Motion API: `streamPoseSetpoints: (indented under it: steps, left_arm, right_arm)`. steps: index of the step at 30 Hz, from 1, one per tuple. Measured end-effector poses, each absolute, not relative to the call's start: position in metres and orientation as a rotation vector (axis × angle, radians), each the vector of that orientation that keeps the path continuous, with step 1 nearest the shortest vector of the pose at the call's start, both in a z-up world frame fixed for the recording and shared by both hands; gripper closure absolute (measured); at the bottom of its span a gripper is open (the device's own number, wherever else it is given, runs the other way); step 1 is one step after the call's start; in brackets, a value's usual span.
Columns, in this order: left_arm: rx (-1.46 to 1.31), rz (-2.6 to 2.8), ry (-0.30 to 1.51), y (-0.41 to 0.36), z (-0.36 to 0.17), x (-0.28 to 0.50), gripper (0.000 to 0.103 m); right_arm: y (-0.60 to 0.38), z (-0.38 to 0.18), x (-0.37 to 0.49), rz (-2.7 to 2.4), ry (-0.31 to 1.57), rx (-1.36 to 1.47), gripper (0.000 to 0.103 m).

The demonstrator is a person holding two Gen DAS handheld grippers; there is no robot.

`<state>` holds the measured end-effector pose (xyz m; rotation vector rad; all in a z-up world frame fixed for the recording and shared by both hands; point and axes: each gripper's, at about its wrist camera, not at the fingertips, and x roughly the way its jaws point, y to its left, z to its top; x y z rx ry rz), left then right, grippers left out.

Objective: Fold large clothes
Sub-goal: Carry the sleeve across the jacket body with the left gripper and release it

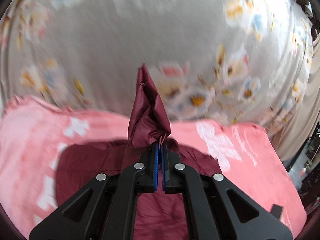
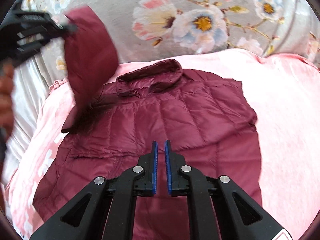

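Glossy quilted maroon jacket (image 2: 170, 116) on soft matt pink blanket (image 2: 284, 108).

A bed is covered by a grey floral sheet (image 2: 124, 16), over which a pink blanket (image 2: 284, 104) is spread. Soft daylight is seen.

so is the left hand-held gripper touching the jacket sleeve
Touching. In the left wrist view the left hand-held gripper is shut on the sleeve, with maroon fabric bunched between its blue pads.
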<state>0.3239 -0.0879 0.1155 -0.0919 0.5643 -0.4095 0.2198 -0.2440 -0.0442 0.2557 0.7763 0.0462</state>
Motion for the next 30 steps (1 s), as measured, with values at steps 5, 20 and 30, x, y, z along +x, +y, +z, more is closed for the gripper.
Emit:
streamPoseSetpoints:
  steps: [5, 20, 30]
  left_arm:
    - [-0.058, -0.397, 0.692, -0.129, 0.048, 0.339, 0.102]
    - [-0.148, -0.457, 0.908, -0.141, -0.048, 0.341, 0.065]
    - [-0.551, -0.437, 0.834, 0.020, -0.025, 0.311, 0.021]
  right_arm:
    - [-0.257, -0.050, 0.208, 0.026, 0.793, 0.257, 0.095]
    - [-0.268, -0.070, 0.207, 0.011, 0.830, 0.283, 0.075]
    - [-0.277, -0.066, 0.240, 0.059, 0.829, 0.382, 0.049]
